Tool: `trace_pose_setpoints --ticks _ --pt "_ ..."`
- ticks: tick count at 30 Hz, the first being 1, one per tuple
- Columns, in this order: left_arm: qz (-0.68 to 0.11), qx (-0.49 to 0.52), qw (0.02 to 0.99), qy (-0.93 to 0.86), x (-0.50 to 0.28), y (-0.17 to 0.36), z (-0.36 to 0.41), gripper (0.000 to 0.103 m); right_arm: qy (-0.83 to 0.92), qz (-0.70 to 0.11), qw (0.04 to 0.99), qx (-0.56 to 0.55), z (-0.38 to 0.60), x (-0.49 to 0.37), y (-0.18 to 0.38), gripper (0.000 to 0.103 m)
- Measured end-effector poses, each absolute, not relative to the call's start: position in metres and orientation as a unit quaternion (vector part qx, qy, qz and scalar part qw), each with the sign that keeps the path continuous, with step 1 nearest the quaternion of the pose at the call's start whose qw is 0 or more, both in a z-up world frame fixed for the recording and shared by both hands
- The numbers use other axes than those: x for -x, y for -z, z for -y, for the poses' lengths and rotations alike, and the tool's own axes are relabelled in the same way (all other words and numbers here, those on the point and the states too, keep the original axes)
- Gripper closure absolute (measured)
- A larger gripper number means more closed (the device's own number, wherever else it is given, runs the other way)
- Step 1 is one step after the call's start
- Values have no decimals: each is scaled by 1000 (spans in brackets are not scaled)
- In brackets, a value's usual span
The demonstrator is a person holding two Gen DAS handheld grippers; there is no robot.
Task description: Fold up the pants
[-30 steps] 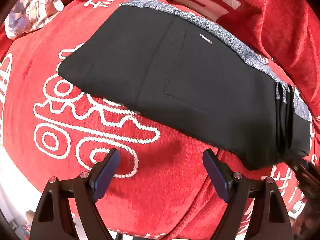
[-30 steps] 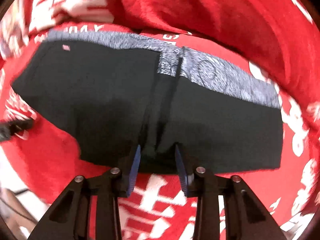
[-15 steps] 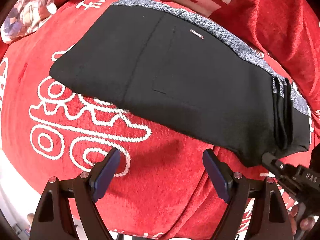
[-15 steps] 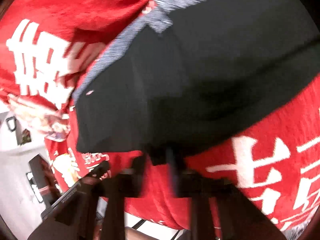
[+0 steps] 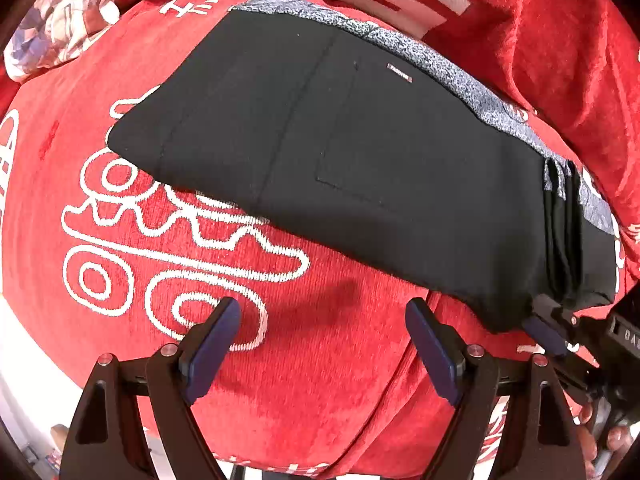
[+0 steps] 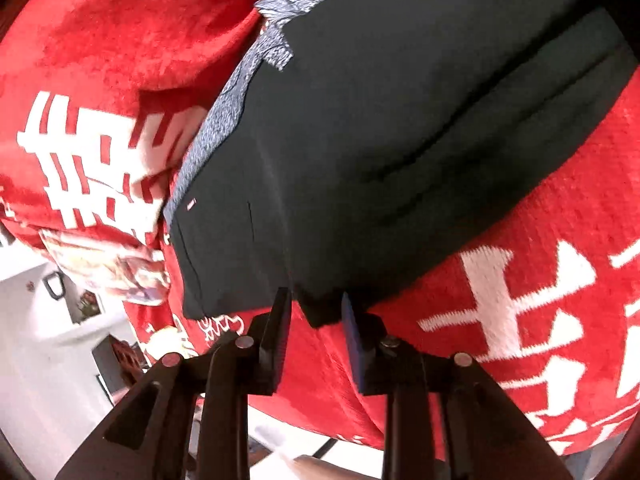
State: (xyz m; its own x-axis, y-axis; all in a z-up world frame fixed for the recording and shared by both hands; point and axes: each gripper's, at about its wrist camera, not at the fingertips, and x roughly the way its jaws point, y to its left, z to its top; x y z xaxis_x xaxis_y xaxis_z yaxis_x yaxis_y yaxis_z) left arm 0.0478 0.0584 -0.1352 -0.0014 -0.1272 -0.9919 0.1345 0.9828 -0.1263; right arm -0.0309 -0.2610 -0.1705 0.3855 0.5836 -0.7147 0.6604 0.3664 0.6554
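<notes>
Black pants (image 5: 360, 160) with a grey patterned waistband (image 5: 448, 76) lie folded on a red blanket. My left gripper (image 5: 322, 344) is open and empty, hovering over the blanket just short of the pants' near edge. My right gripper (image 6: 316, 320) is closed on the near edge of the folded pants (image 6: 380, 140), with black cloth between its blue pads. In the left wrist view the right gripper (image 5: 548, 328) shows at the pants' right corner.
The red blanket (image 5: 180, 260) with white patterns covers the whole surface and bunches up behind the pants (image 5: 540, 40). A floral cloth (image 5: 56, 28) lies at the far left. A white room floor with items (image 6: 60, 320) shows beyond the blanket's edge.
The right gripper has swung round and tilted while holding the pants' edge, and its view rotated strongly. The left gripper stayed open and nearly still.
</notes>
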Motion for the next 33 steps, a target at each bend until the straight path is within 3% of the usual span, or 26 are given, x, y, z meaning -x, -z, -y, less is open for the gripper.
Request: trace_pose_setpoints --ticks 2,3,4,7,11,16,21,25,33 --pt "-702 -2 706 91 -46 136 -58 18 32 -558 607 -565 259 27 174 78" --pt "-701 -1 707 90 -45 136 -58 18 36 -565 606 -560 257 25 175 89" --pt "-701 -1 708 90 -45 135 -57 18 39 -568 611 -550 256 24 172 92" --pt "-704 0 705 88 -42 137 -55 18 54 -581 615 -530 251 28 175 97" --pt "-703 2 706 88 -40 136 -53 18 56 -589 608 -529 246 39 177 97" --pt "-703 7 706 88 -40 136 -55 18 19 -636 663 -394 224 19 141 96" --pt "-701 10 707 88 -44 135 -56 18 15 -632 724 -275 213 -9 111 93" --pt "-700 11 708 89 -47 135 -57 18 29 -650 733 -196 204 -31 120 92" --pt "-699 18 710 83 -58 135 -71 18 39 -665 714 -213 216 -24 137 92"
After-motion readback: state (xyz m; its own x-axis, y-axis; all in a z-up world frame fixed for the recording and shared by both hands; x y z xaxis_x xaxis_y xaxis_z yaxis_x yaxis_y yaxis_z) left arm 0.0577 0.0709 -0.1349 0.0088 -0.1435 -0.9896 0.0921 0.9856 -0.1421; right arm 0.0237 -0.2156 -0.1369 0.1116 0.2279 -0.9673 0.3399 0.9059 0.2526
